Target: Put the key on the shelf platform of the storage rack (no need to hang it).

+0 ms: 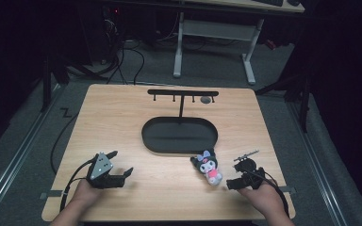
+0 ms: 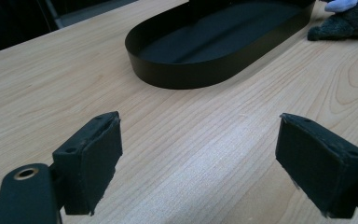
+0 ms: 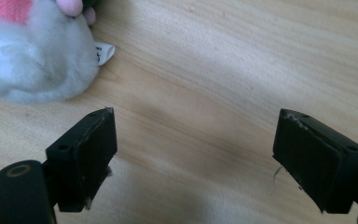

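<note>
On the table (image 1: 122,122), the largest thing is the black oval tray (image 1: 147,136) at the middle, with a hook stand (image 1: 183,93) rising from its 12 o'clock side. The plush toy (image 1: 208,166) lies on the wood at 5 o'clock from the tray, just beside its rim. The right tongs (image 1: 232,183) rest at 3 o'clock of the toy, jaws apart and empty; the left tongs (image 1: 121,163) rest well apart at 8 o'clock of the tray, also open and empty. I judge the grasp is next: bring the right tongs around the soft body, squeeze gently. Toward the near table edge little room remains; the middle wood is free.
</note>
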`<action>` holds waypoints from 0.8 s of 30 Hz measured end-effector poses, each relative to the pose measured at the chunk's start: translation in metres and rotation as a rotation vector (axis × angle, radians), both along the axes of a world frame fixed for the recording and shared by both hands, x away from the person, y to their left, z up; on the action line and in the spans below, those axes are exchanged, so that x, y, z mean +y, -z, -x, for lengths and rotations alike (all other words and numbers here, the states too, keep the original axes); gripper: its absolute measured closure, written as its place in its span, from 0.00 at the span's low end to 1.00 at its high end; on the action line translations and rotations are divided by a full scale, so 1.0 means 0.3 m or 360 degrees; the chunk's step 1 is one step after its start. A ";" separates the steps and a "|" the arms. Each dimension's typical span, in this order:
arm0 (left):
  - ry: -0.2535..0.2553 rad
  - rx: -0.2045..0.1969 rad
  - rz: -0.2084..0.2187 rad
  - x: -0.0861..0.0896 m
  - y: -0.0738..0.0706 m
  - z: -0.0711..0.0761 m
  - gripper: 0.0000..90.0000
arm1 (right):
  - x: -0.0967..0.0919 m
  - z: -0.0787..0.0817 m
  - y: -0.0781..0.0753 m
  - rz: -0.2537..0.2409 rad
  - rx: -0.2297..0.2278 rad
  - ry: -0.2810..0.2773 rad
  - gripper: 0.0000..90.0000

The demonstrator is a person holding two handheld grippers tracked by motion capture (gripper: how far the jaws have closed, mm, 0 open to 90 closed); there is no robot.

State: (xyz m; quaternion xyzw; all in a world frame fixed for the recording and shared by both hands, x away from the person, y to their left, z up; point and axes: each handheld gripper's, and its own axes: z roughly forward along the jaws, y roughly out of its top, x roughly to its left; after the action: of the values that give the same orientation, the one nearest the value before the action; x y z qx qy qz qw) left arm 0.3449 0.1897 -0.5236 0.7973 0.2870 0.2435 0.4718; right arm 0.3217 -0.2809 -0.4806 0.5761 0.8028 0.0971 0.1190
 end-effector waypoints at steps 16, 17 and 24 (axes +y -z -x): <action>-0.0003 -0.0003 -0.0008 -0.003 0.001 0.001 0.17 | 0.053 0.002 -0.072 0.0060 0.0142 -0.0114 0.09; -0.0003 -0.0004 -0.0008 -0.003 0.001 0.001 0.17 | 0.058 0.002 -0.079 0.0064 0.0137 -0.0130 0.09; 0.0001 -0.0006 -0.0006 -0.003 0.001 0.001 0.17 | 0.120 0.006 -0.102 0.0022 0.0101 -0.0189 0.11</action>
State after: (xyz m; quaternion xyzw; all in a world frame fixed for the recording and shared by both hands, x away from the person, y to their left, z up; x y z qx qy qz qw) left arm 0.3445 0.1888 -0.5239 0.7979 0.2854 0.2455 0.4708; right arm 0.3199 -0.2450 -0.4500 0.5295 0.8395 0.0802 0.0916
